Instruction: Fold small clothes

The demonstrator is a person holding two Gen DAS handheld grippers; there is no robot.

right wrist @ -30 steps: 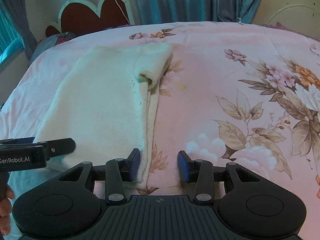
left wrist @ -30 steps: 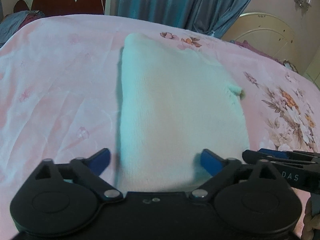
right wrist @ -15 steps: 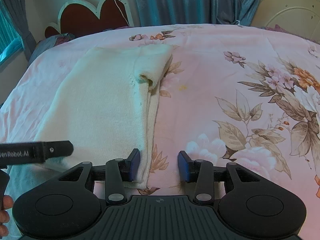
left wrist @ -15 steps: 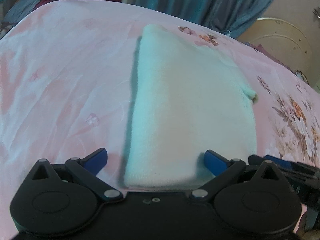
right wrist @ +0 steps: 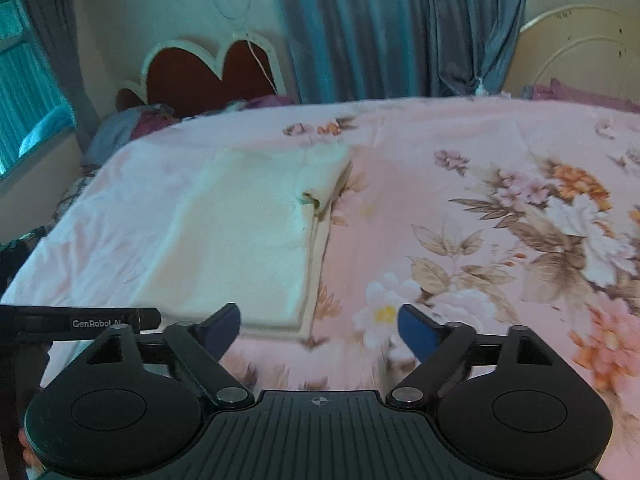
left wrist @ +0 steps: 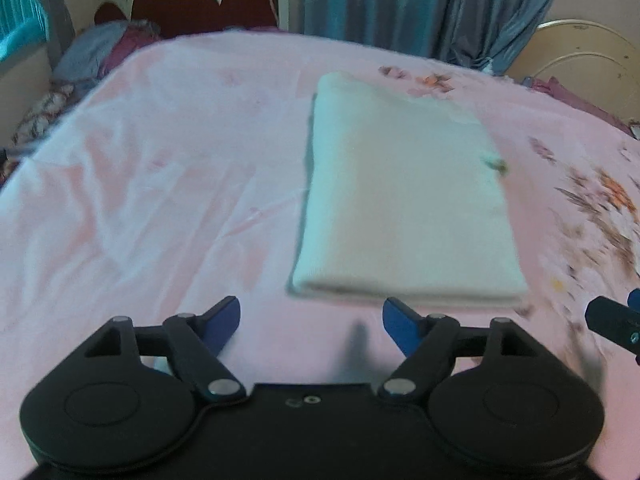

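Note:
A cream knitted garment [left wrist: 404,204] lies folded into a long rectangle on the pink bed sheet [left wrist: 152,184]. In the right wrist view the same garment [right wrist: 240,232] lies left of centre, one folded sleeve end showing on its right side. My left gripper [left wrist: 311,322] hovers just short of the garment's near edge, its jaws closing with nothing between them. My right gripper [right wrist: 319,330] hangs over the near right corner of the garment, its jaws opening, and the pads touch no cloth.
A flowered part of the sheet [right wrist: 520,240] spreads to the right. A scalloped red headboard [left wrist: 208,0] and grey-blue curtains [right wrist: 384,28] stand behind the bed. Crumpled bedding [left wrist: 100,52] is piled at the far left corner. A pale round bed frame [right wrist: 580,52] stands far right.
Both grippers have drawn back and risen from the garment's near edge. The right jaws have spread wide off the cloth's corner. The left jaws have narrowed a little.

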